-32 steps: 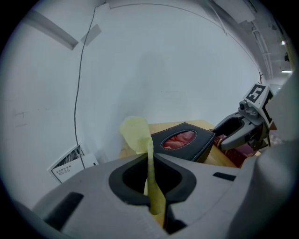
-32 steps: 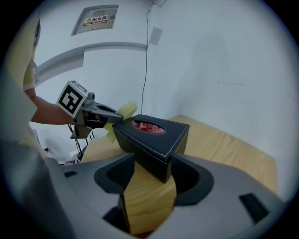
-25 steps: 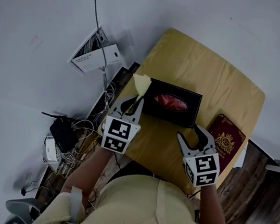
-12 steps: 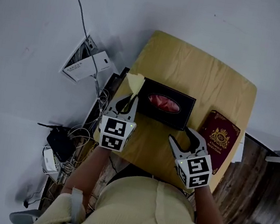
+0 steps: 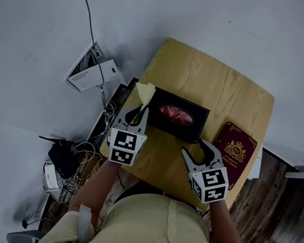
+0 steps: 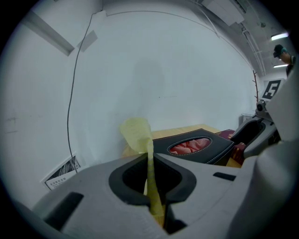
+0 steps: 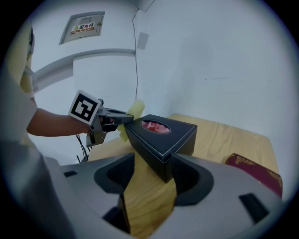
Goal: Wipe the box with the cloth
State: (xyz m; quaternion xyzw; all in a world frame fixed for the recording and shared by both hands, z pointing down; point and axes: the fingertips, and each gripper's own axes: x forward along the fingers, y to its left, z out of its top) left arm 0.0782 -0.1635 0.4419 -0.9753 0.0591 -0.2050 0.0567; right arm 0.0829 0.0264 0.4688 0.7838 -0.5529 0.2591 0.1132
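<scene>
- Tightly pinched between the jaws of the left gripper (image 5: 136, 113), the yellow cloth (image 5: 145, 91) stands upright beside the tissue box (image 5: 179, 115)
- Right gripper (image 5: 194, 149): jaws spread, empty, near its front corner
- Tissue box lies left-to-right on the wooden table (image 5: 225, 90), opening upward
- Better to lay the cloth flat and stroke along that length

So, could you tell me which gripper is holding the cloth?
The left gripper: its jaws are shut on the yellow cloth, while the right gripper has its jaws apart and empty.
</scene>
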